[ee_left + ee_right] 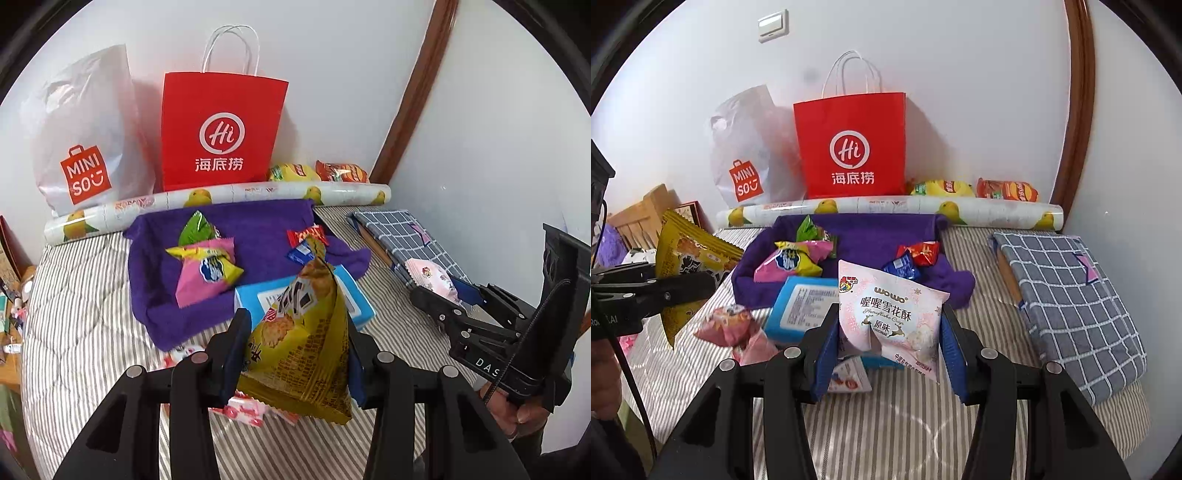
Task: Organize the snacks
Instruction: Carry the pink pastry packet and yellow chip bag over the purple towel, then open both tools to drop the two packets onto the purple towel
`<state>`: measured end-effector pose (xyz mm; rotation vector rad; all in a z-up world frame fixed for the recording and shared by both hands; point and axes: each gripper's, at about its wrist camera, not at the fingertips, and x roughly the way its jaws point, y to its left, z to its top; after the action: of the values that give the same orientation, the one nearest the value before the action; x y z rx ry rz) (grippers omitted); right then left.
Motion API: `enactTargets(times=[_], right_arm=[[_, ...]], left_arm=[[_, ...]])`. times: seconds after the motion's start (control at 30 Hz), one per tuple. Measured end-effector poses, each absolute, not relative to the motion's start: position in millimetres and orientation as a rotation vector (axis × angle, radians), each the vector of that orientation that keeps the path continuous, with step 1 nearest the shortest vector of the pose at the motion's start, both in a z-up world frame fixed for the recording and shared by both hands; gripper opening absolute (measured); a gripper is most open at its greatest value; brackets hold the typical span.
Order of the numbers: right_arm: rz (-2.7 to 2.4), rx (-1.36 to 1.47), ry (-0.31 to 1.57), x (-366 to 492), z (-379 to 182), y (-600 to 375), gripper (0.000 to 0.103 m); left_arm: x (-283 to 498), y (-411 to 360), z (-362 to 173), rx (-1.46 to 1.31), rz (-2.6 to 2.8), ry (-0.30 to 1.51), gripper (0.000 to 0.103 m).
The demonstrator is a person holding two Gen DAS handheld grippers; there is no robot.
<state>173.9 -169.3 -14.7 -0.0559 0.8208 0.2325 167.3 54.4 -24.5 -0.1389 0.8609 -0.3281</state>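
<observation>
Both grippers hold a snack clear of the striped bedcover [886,424], which suggests the packets are being carried rather than sorted in place. The left gripper [293,354] is clamped on a yellow packet [303,343], its blue pads pressing the packet's two sides so it hangs upright with the crimped top pointing away. The right gripper [886,343] is clamped the same way on a pale pink packet [890,314], gripped low on its sides so the printed front faces the camera.

The likely goal is the purple cloth tray [849,236] just ahead, since several snacks already lie in it: a pink-and-yellow packet [790,264], a green one [809,229] behind it, and small red [923,253] and blue [901,267] sweets to the right. A blue box [801,306] sits against the tray's near edge, and a few pink packets [735,325] lie loose on the bedcover, apparently waiting their turn.

A red paper bag [849,147] and a white plastic bag [746,162] stand against the wall behind a roll of printed paper [886,208]; they may be where the snacks came from.
</observation>
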Motion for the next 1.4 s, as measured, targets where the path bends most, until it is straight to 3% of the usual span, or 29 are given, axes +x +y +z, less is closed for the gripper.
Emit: enactTargets(times=[0.77,1.4], right_arm=[[0.3,-0.056,0.82,276.9,-0.6,-137.1,0.05],[0.325,-0.013,0.855,359.8,-31.2,-117.6,0.051]], left_arm=[[264.8,76.1,-1.8,-0.181,-0.282,0.864,0.044],[344.8,112.1,-36.4,-0.275,-0.217,0.902,0.044]])
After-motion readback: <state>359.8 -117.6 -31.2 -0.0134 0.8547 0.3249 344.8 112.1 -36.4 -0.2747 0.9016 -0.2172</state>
